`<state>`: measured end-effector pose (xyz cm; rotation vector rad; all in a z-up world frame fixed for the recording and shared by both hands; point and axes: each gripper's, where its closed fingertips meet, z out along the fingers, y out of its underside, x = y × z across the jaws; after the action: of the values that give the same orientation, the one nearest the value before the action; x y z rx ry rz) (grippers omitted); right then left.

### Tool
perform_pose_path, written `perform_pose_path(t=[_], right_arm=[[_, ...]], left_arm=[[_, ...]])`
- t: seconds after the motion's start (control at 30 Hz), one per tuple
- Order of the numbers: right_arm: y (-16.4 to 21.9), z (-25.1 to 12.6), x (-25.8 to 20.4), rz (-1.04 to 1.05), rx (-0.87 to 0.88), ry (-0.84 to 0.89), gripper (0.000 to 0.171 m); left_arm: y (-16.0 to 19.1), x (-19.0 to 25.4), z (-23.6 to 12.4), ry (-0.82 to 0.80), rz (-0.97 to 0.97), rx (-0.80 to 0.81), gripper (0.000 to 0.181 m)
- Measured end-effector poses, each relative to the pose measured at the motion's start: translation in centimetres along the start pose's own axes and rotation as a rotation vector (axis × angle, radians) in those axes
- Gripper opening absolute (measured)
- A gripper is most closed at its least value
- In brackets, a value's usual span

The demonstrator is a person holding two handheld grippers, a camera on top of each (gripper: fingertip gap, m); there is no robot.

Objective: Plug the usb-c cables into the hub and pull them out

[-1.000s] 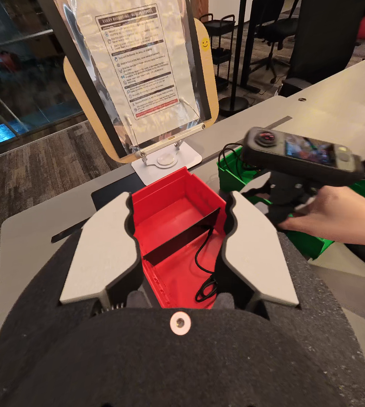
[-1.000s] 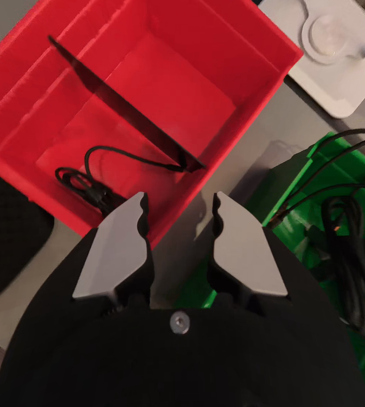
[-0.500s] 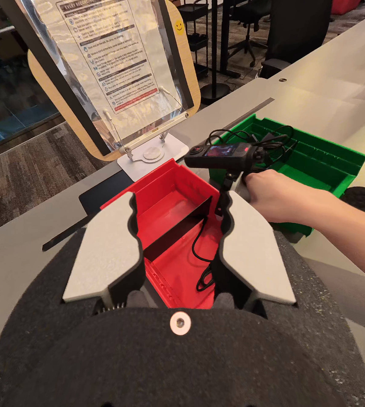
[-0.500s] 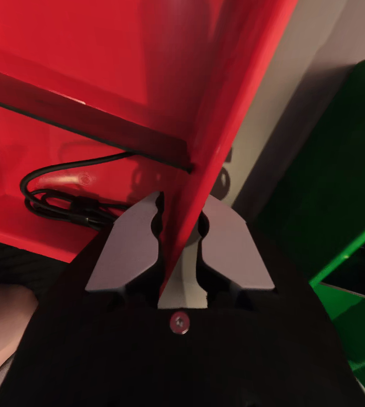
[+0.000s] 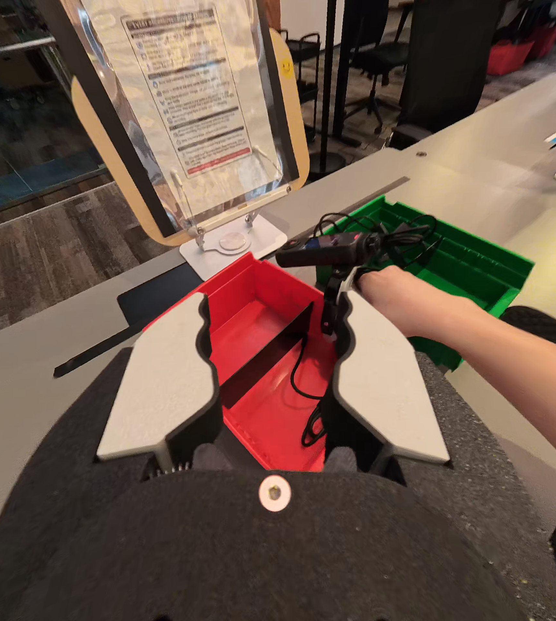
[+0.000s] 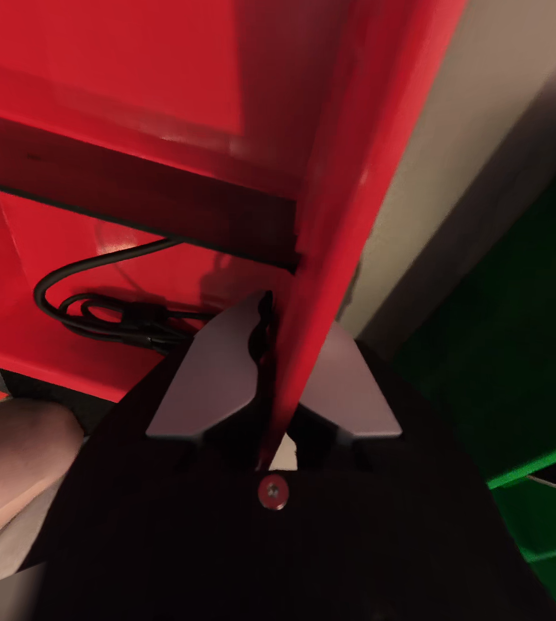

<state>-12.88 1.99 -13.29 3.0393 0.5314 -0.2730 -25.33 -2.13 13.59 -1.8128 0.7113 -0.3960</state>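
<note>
A red bin (image 5: 270, 279) with a black divider (image 5: 270, 356) holds a coiled black cable (image 5: 298, 373) in its near compartment. My left gripper (image 5: 273, 302) is open and empty, hovering just above the bin's near end. My right gripper (image 6: 298, 312) has come down over the bin's right wall (image 6: 330, 168), one finger inside and one outside, and is shut on it. It also shows in the left wrist view (image 5: 328, 331), held by a hand (image 5: 404, 302). The cable (image 6: 118, 312) lies just left of its inner finger. I cannot make out a hub.
A green bin (image 5: 471, 268) with a tangle of black cables (image 5: 397, 235) stands right of the red one, also in the right wrist view (image 6: 505, 336). A framed sheet on a white stand (image 5: 202, 100) rises behind the red bin. A grey table (image 5: 471, 174) extends right.
My right gripper dropped from above the bins onto the red bin's right wall and closed on it. My left gripper stayed open above the bin, drawing back slightly.
</note>
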Motion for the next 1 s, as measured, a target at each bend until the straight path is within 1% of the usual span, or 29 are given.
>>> perform_pose_path(t=[0.17,0.23,0.3,0.37,0.47,0.53,0.6,0.7,0.8,0.9,1.0], right_arm=[[-0.9,-1.4,-0.4,-0.062,0.049,-0.023,0.007],[-0.9,-2.8,-0.5,-0.072,0.054,-0.053,0.007],[-1.0,-4.9,-0.5,-0.083,0.064,-0.072,0.006],[-1.0,-7.9,-0.2,-0.093,0.089,-0.081,0.006],[-0.6,-13.6,1.4,-0.088,0.145,-0.074,0.006],[0.4,-17.8,3.7,-0.049,0.201,-0.049,0.007],[1.9,-21.5,7.3,0.019,0.276,-0.007,0.007],[6.0,-25.6,14.0,0.161,0.352,0.047,0.007],[12.3,-26.9,20.7,0.323,0.342,0.068,0.006],[19.0,-26.0,26.7,0.488,0.297,0.080,0.005],[25.4,-23.2,31.3,0.626,0.218,0.065,0.007]], left_arm=[[-1.4,1.0,-2.0,0.071,-0.020,0.117,0.082],[-2.2,1.6,-3.2,0.108,-0.044,0.187,0.085],[-3.3,2.0,-4.9,0.136,-0.073,0.282,0.088],[-4.6,2.4,-7.0,0.169,-0.102,0.406,0.088],[-6.5,2.6,-10.6,0.206,-0.162,0.606,0.090],[-6.7,2.9,-12.0,0.216,-0.166,0.650,0.093],[-6.3,3.1,-11.8,0.216,-0.159,0.624,0.096],[-5.8,3.5,-9.7,0.222,-0.145,0.539,0.104],[-5.1,4.2,-5.2,0.265,-0.156,0.405,0.105],[-2.6,5.2,1.7,0.323,-0.183,0.170,0.104],[0.8,6.5,9.2,0.366,-0.213,-0.062,0.097]])
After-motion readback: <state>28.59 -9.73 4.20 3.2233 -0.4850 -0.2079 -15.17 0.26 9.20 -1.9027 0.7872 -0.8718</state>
